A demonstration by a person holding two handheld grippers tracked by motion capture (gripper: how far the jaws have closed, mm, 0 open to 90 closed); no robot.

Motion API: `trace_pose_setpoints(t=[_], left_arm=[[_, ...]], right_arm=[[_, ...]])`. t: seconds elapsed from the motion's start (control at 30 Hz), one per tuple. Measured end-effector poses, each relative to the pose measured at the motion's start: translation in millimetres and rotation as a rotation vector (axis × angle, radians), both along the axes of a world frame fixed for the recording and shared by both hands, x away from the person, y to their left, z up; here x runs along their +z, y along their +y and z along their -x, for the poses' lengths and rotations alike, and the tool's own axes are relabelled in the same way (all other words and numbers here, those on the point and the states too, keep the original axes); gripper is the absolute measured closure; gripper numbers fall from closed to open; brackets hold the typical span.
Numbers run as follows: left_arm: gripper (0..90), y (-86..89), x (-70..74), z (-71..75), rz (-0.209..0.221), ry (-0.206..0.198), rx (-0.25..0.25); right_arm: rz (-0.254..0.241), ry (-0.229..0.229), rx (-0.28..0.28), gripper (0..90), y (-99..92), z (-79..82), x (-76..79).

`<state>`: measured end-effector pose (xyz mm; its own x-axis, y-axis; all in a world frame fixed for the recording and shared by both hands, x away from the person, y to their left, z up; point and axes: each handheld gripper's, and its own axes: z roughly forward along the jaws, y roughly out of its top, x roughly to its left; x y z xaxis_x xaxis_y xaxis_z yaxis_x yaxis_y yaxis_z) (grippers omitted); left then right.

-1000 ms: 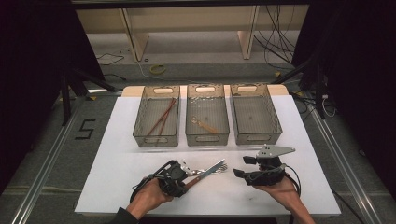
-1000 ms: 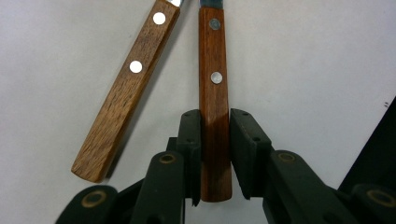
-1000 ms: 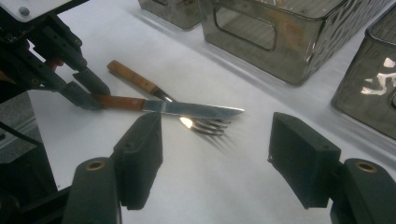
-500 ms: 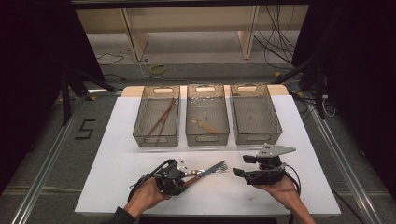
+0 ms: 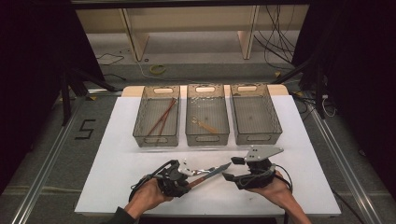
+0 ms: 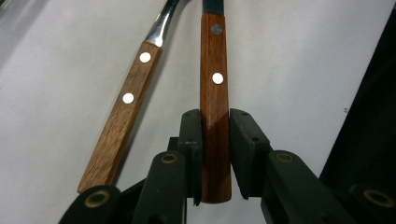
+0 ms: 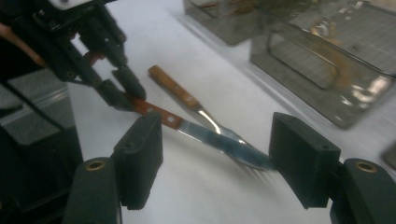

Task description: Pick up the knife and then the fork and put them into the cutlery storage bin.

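The left gripper (image 5: 184,173) sits low over the near part of the white table (image 5: 116,163), its jaws pressed from both sides onto the wooden handle of a knife (image 6: 215,116); in the left gripper view the two black pads clamp that handle near its butt end, and the handle runs straight ahead of the jaws with its pale rivets showing. Just to the left of the held handle, and apart from the jaws, lies the wooden handle of a fork (image 6: 123,116) flat on the table, its metal neck leading away ahead of the gripper. From above, the knife's blade (image 5: 212,171) reaches out from the left gripper toward the right one, tip raised a little off the table. The right gripper (image 5: 233,169) stands just beyond that tip with its jaws spread wide and nothing between the pads; in the right gripper view the knife's blade (image 7: 219,140) and the fork's tines (image 7: 247,163) lie just ahead of the jaws, in line with the gap between them. Well beyond both grippers, three clear bins stand in a row: the left bin (image 5: 157,116) holds brown sticks, the middle bin (image 5: 207,116) a small wooden piece, then the right bin (image 5: 254,114).
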<state>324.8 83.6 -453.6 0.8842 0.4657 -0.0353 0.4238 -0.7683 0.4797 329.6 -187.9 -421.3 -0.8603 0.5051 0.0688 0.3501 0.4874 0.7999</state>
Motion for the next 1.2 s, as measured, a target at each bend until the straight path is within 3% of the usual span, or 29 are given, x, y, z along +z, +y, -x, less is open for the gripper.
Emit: trace_pose_setpoints(t=[0.3,0.4,0.67,0.9,1.2], left_arm=[[75.2,-10.6,13.5,4.3,0.009,-0.013,-0.052],[75.2,-13.6,16.6,6.8,0.010,-0.014,-0.068],[75.2,-21.3,20.5,12.9,0.011,0.000,-0.105],[75.2,-23.4,22.6,15.0,0.018,0.005,-0.124],[75.1,-27.3,22.6,16.9,0.015,0.021,-0.169]], right_arm=[[0.158,-0.054,0.162,35.9,33.8,3.4,-8.9],[0.202,-0.096,0.201,36.9,40.1,5.1,-11.1],[0.319,-0.145,0.319,40.1,52.7,12.1,-18.5],[0.400,-0.182,0.365,45.7,57.2,16.2,-24.9],[0.424,-0.195,0.392,59.1,59.1,19.8,-28.0]])
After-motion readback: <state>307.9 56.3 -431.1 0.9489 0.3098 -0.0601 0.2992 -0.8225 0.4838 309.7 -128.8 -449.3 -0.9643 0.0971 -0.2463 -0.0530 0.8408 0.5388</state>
